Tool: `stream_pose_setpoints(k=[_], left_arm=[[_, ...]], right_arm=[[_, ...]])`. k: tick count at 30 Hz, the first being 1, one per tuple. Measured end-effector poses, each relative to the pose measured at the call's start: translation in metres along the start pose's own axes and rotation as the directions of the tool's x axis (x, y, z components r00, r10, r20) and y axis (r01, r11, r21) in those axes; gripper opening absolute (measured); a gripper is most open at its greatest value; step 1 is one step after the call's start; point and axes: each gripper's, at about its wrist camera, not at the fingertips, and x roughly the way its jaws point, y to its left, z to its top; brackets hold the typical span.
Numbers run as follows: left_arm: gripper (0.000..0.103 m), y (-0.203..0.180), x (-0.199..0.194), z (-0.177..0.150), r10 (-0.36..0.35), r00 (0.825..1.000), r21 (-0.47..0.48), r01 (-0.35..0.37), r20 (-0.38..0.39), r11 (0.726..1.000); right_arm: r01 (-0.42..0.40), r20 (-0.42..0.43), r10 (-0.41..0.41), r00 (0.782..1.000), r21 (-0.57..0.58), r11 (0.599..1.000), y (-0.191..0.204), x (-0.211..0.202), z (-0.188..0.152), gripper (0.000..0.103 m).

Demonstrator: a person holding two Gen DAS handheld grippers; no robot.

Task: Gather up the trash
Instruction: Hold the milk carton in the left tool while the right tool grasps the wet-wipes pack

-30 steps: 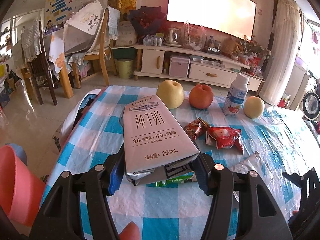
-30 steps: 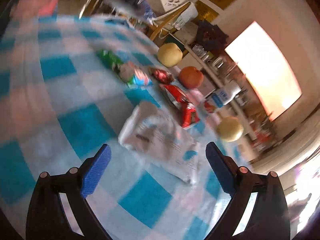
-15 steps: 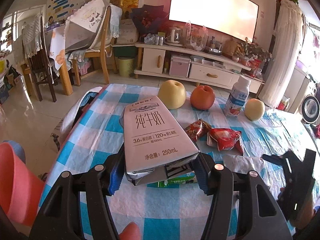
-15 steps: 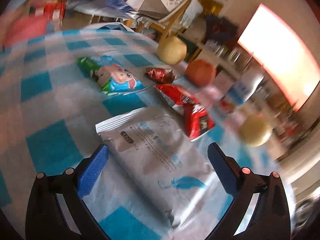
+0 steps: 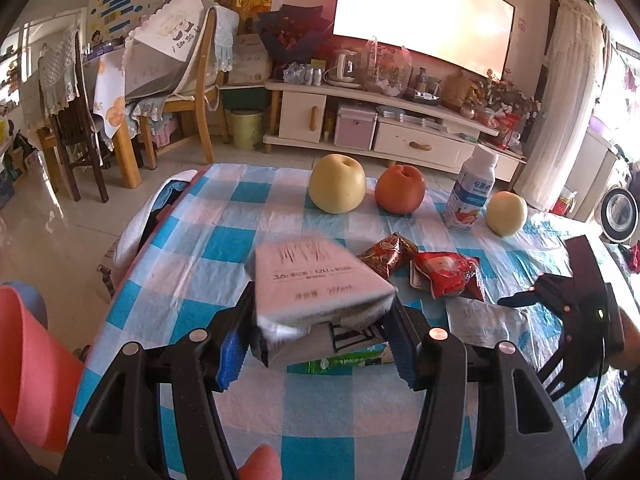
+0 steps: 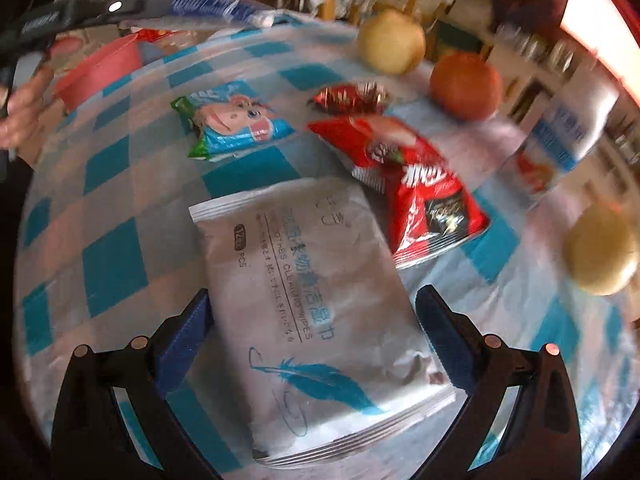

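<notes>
We see the left gripper (image 5: 316, 332) clenched on the milk carton (image 5: 316, 280), lifted above the table (image 5: 200, 240). The right gripper (image 6: 316, 336) is spread wide, straddling the wipes pack (image 6: 316, 304) at six o'clock, pads apart from it.

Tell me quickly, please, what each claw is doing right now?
Left claw: closed on the milk carton.
Right claw: open, straddling the wipes packet, not gripping it.

The right gripper (image 6: 312, 320) has swung in low over the white wipes packet (image 6: 304, 304), which now lies between its open fingers, while the milk carton (image 5: 316, 276) has tipped forward.
</notes>
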Motion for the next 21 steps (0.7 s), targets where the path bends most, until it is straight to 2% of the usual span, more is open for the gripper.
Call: stream_pose_setpoints(k=[3, 7, 9, 11, 13, 21], left_arm=[[0.061, -0.002, 0.002, 0.0, 0.005, 1.0, 0.003, -0.005, -0.003, 1.0], [0.061, -0.003, 0.002, 0.0, 0.006, 1.0, 0.005, -0.006, -0.001, 1.0], [0.061, -0.004, 0.002, 0.001, 0.008, 1.0, 0.011, -0.008, 0.002, 1.0], [0.06, -0.004, 0.003, 0.0, 0.014, 1.0, 0.022, -0.014, 0.005, 1.0], [0.06, -0.003, 0.006, -0.001, 0.015, 1.0, 0.024, -0.015, -0.004, 1.0], [0.06, 0.001, 0.001, 0.001, 0.002, 1.0, 0.011, -0.002, 0.014, 1.0]], right_arm=[[-0.026, 0.017, 0.026, 1.0, -0.035, 0.999, -0.001, 0.0, 0.0, 0.1], [-0.009, 0.019, 0.009, 1.0, 0.008, 1.0, 0.0, -0.003, -0.002, 0.099], [-0.007, 0.023, 0.006, 1.0, 0.029, 1.0, 0.0, -0.005, -0.003, 0.096], [-0.002, 0.041, -0.001, 0.999, 0.062, 0.998, 0.0, -0.012, -0.006, 0.083], [-0.003, 0.052, -0.002, 0.999, 0.091, 0.996, 0.002, -0.015, -0.01, 0.079], [0.019, 0.098, -0.035, 0.995, 0.156, 0.988, 0.014, -0.019, -0.017, 0.078]])
